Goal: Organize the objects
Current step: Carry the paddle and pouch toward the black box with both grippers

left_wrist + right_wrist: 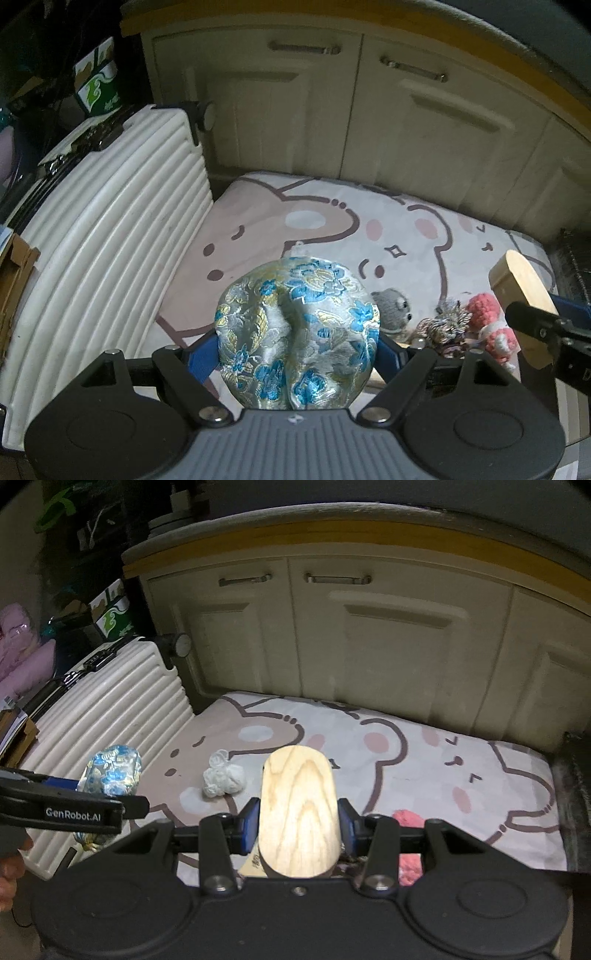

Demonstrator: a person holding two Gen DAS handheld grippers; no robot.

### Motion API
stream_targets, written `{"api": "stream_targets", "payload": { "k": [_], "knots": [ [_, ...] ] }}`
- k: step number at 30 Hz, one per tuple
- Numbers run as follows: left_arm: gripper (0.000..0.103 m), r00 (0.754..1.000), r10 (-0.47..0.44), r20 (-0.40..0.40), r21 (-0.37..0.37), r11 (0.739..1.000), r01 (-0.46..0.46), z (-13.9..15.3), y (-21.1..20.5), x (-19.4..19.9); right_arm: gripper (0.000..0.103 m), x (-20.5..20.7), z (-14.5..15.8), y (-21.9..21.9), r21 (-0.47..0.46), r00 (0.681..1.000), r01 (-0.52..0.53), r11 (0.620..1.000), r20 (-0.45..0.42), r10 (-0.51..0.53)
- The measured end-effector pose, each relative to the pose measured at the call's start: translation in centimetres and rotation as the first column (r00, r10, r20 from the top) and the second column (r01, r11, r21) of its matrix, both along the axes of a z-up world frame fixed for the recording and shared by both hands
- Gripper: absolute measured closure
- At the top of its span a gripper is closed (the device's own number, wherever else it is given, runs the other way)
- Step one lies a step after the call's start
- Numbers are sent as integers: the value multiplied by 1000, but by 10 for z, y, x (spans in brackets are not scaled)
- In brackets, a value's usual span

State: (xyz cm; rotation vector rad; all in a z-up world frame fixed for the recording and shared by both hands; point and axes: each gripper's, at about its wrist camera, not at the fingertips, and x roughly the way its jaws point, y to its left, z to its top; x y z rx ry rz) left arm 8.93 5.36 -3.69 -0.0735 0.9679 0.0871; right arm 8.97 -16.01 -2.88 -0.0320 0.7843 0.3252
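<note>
Only the left wrist view shows three small knitted toys on the cartoon bear mat [332,218]: one grey [393,308], one brown tangled [445,325], one pink [491,325]. Only the right wrist view shows one white crocheted ball [223,779] on that mat. The left gripper [297,349] jaws pinch a round, shiny blue-flowered brocade pouch [295,332] above the mat; the right gripper [297,827] jaws pinch one smooth, rounded wooden block [297,812] above it
</note>
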Motion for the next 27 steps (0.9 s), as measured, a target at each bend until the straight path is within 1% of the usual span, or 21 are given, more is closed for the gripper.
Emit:
{"api": "stream_targets", "payload": {
  "k": [6,11,15,22,27],
  "knots": [
    [20,999,-31,22,22,999,30,7,-22,1,58,-7,7,-24,-4,998,62,998,4,-62],
    [20,997,-65,36,12,998,65,12,-43,1,58,-12,13,-52,-7,994,107,994,12,-107],
    [20,993,-113,47,-2,994,113,16,-70,0,58,-18,18,-75,-11,989,150,989,22,-149],
    [20,972,-225,64,12,974,225,19,-123,-4,58,-28,21,-121,-11,971,241,971,18,-240],
    [19,951,-297,86,-11,954,299,24,-156,-7,58,-37,21,-151,-10,955,297,955,22,-297]
  ]
}}
